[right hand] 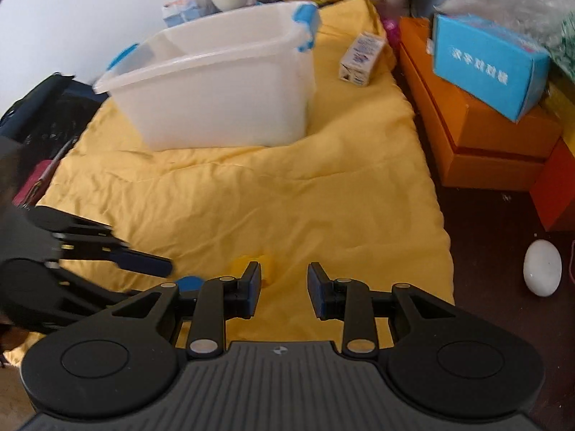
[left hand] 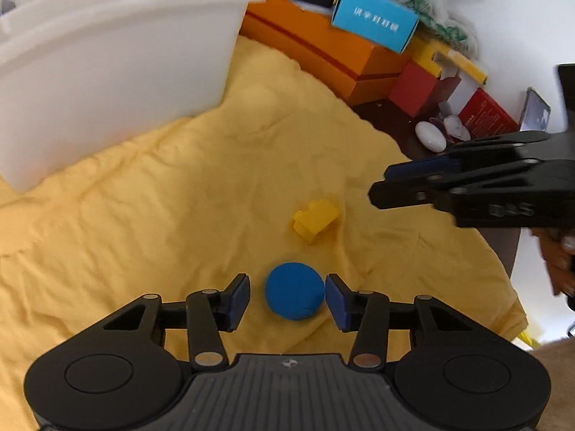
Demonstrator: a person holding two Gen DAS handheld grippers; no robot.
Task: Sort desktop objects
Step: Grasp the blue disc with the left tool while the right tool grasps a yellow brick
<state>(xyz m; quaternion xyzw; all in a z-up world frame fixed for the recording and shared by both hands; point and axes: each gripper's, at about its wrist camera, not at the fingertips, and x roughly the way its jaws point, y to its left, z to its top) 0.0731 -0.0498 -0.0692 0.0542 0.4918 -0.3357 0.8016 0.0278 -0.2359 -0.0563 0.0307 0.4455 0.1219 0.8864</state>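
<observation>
Blue ball (left hand: 294,295) sits on the rumpled yellow cloth (left hand: 179,197), between the spread fingers of the left gripper (left hand: 287,296); the right pad touches or nearly touches its side, while the left pad stands a little apart, so the jaws are released, not yet clamped. Being round, the ball has no long axis to speak of. Just beyond it lies a small yellow block (left hand: 315,221), stepped in shape, its long axis running diagonally from the lower left toward the upper right in the left wrist view. The right gripper (right hand: 284,289) hovers over the cloth with its jaws parted and nothing between them; the yellow block peeks out just past its left finger (right hand: 253,287). A white plastic bin (right hand: 222,82) with blue handles stands farther back on the cloth, well apart from both pieces. Off the cloth's right edge, an orange box (right hand: 478,136) carries a tilted blue carton (right hand: 485,61), and a white egg-shaped thing (right hand: 542,267) rests on the dark table.
</observation>
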